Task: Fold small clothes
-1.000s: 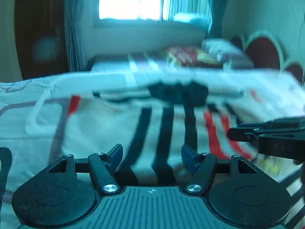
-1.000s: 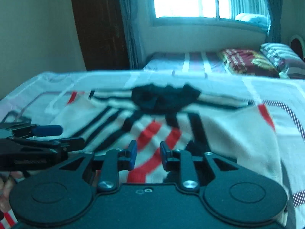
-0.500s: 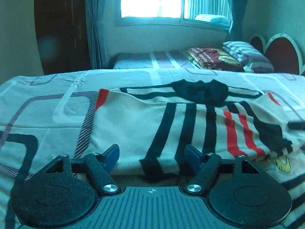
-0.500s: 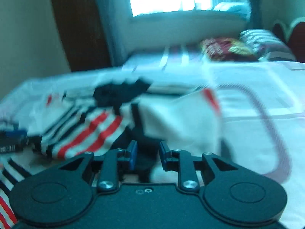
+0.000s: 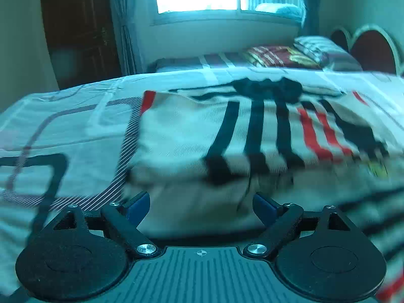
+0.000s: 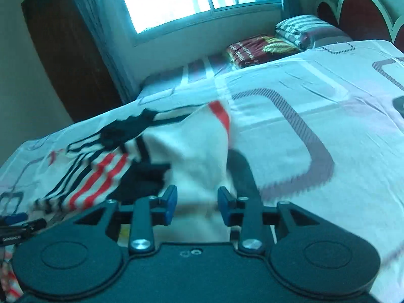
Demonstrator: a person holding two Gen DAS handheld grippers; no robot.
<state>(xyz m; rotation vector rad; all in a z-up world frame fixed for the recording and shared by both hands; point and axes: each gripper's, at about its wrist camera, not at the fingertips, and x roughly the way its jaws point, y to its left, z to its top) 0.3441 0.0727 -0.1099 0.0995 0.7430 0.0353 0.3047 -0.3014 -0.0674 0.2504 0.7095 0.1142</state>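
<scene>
The striped shirt (image 5: 227, 136), white with black and red bands and a dark collar, lies on the patterned bedsheet (image 5: 63, 131), one side folded in over the middle. The left gripper (image 5: 200, 205) has just been opening and its jaws stand wide apart above the shirt's near hem, pinching nothing. The right gripper (image 6: 197, 203) has also just been opening; white fabric shows between its blue pads (image 6: 170, 202), which do not press on it
</scene>
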